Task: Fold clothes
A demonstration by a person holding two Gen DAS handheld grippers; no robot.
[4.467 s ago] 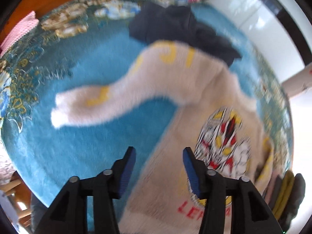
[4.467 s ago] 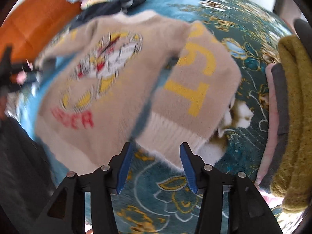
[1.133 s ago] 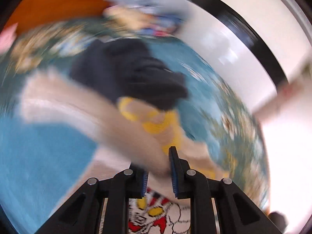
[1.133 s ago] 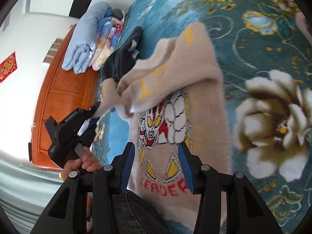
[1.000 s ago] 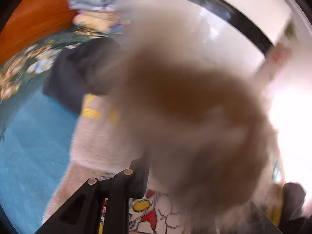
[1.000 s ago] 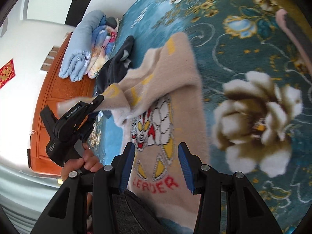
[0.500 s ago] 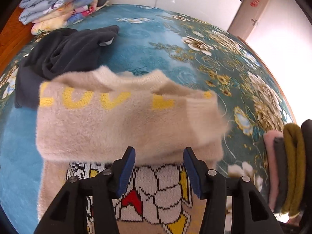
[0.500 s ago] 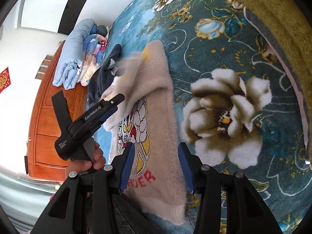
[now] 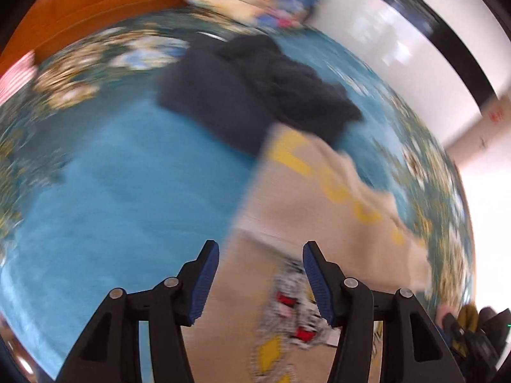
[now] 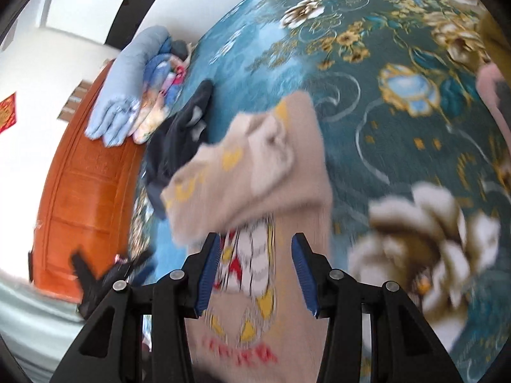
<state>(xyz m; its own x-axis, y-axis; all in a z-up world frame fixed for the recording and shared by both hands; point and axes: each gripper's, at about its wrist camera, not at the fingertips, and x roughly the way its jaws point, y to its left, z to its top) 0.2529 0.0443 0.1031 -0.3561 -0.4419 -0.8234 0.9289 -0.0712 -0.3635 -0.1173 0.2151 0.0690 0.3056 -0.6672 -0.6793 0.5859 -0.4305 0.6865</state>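
A beige fuzzy sweater (image 9: 322, 198) with yellow letters and a red, white and yellow figure lies on the teal bed cover, both sleeves folded across its chest. It also shows in the right wrist view (image 10: 274, 172). My left gripper (image 9: 260, 282) is open and empty above the sweater's left edge. My right gripper (image 10: 255, 274) is open and empty above the printed figure (image 10: 252, 255). The left wrist view is blurred by motion.
A dark navy garment (image 9: 255, 89) lies crumpled just beyond the sweater, also in the right wrist view (image 10: 179, 134). A folded light-blue quilt (image 10: 134, 86) rests against the orange wooden headboard (image 10: 86, 198). Folded pink and mustard clothes (image 10: 495, 79) lie at the right.
My left gripper let go of the sleeve it carried across the chest and pulled back to the left. The sleeve now lies folded on the sweater. The right gripper stayed open.
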